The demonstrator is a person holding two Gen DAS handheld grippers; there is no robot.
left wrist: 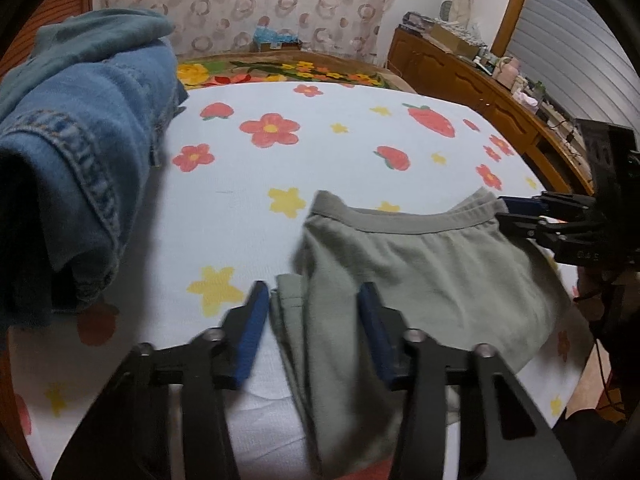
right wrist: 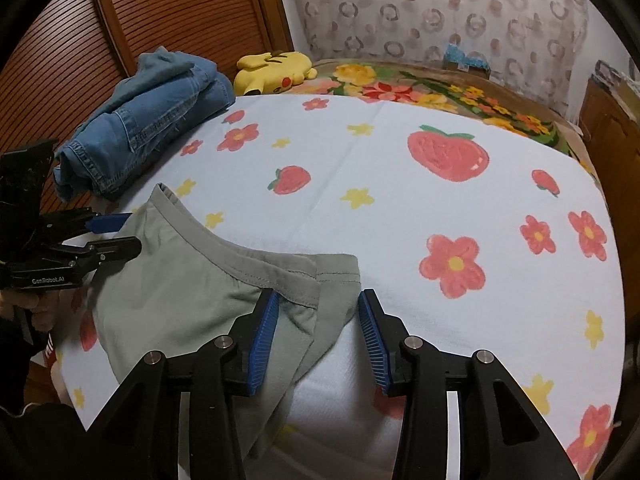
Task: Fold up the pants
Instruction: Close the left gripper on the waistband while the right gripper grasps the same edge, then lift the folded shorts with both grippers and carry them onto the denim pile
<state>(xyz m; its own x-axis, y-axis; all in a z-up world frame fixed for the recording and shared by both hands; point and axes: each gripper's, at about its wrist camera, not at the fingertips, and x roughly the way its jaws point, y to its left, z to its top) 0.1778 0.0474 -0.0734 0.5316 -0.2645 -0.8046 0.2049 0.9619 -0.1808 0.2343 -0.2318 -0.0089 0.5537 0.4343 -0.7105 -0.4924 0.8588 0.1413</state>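
One bed [right wrist: 400, 208] under a white sheet printed with flowers and strawberries carries everything; its far end shows a second, darker floral blanket [right wrist: 420, 88]. One pile of folded blue denim clothes [right wrist: 148, 128] sits at the bed's far left corner, and how many garments make it up cannot be told. One pair of grey-green pants [left wrist: 408, 268] lies on the sheet near the bed's near edge, waistband toward the far end, with a narrower fold of the same cloth along its left side; its lower part is cut off behind the tools in both views. One yellow plush toy [right wrist: 272, 70] rests on the darker blanket, just beyond the denim. Two handheld grippers work the pants. The left gripper [left wrist: 310, 320] has its jaws apart with the pants' left edge between them, the pads not visibly pressing the cloth. The right gripper [right wrist: 318, 330] likewise stands with jaws apart around the waistband's right corner, without a clear pinch. Part of one hand [right wrist: 38, 308] shows below the left tool.
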